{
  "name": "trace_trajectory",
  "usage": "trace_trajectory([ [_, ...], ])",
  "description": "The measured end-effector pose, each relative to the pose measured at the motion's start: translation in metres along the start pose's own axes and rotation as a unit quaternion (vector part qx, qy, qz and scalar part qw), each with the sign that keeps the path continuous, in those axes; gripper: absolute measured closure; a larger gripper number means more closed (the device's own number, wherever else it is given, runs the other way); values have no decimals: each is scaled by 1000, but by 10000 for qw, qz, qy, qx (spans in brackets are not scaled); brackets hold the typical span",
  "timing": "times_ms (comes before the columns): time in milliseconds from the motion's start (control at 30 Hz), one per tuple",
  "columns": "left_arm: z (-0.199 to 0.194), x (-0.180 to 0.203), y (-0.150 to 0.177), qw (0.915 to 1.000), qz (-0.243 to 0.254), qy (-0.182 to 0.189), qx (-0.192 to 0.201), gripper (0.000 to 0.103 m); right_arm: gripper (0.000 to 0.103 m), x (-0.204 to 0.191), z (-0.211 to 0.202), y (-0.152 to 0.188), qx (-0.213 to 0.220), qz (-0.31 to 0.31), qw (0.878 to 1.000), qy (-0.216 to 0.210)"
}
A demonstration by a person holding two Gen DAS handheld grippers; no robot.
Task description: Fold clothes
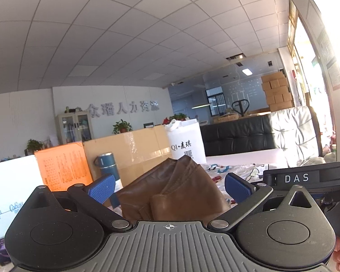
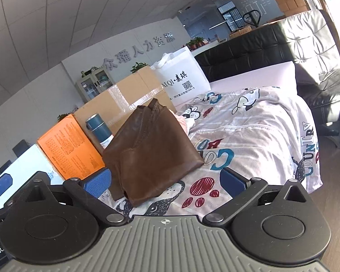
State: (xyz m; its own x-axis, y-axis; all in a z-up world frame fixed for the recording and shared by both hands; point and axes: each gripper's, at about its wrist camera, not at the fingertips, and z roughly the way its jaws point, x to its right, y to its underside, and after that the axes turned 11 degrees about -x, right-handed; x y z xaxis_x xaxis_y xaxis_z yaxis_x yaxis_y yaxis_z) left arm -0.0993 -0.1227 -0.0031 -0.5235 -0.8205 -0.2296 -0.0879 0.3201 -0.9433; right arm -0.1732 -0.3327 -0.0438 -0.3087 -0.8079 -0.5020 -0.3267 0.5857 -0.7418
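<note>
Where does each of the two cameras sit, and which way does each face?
Left wrist: on the left gripper, facing level across the brown garment toward boxes and ceiling; a fingertip shows bottom right.
Right wrist: on the right gripper, tilted down over the patterned sheet; no hand visible.
Shared: garment, blue flask, white bag.

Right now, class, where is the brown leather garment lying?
In both wrist views the brown leather garment lies folded on the patterned bedsheet, just ahead of the open claws, right of the blue flask and orange box.

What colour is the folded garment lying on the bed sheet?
Brown, leather-like folded garment; the right wrist view shows it best.
</note>
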Motion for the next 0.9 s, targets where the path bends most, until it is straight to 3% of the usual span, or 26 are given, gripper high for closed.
trace_trajectory([
  [133, 28, -33, 6, 9995, -286, 101, 61, 0, 0, -19, 24, 2, 179, -147, 9995, 217],
  [300, 52, -70, 18, 9974, -693, 71, -198, 0, 0, -49, 48, 5, 340, -336, 9977, 487],
  [433, 52, -89, 29, 9948, -923, -49, -430, 0, 0, -66, 57, 10, 462, -298, 9959, 716],
  [533, 47, -96, 31, 9935, -1047, -277, -348, 0, 0, -81, 65, 11, 439, -399, 9937, 956],
  [600, 47, -98, 32, 9949, -876, -361, -345, 0, 0, -90, 69, 12, 453, -488, 9917, 1102],
  [733, 51, -110, 33, 9930, -1047, -347, -423, 0, 0, -98, 76, 13, 539, -587, 9878, 1340],
  [900, 54, -129, 37, 9887, -1289, -585, -498, 0, 0, -101, 83, 14, 532, -581, 9871, 1392],
])
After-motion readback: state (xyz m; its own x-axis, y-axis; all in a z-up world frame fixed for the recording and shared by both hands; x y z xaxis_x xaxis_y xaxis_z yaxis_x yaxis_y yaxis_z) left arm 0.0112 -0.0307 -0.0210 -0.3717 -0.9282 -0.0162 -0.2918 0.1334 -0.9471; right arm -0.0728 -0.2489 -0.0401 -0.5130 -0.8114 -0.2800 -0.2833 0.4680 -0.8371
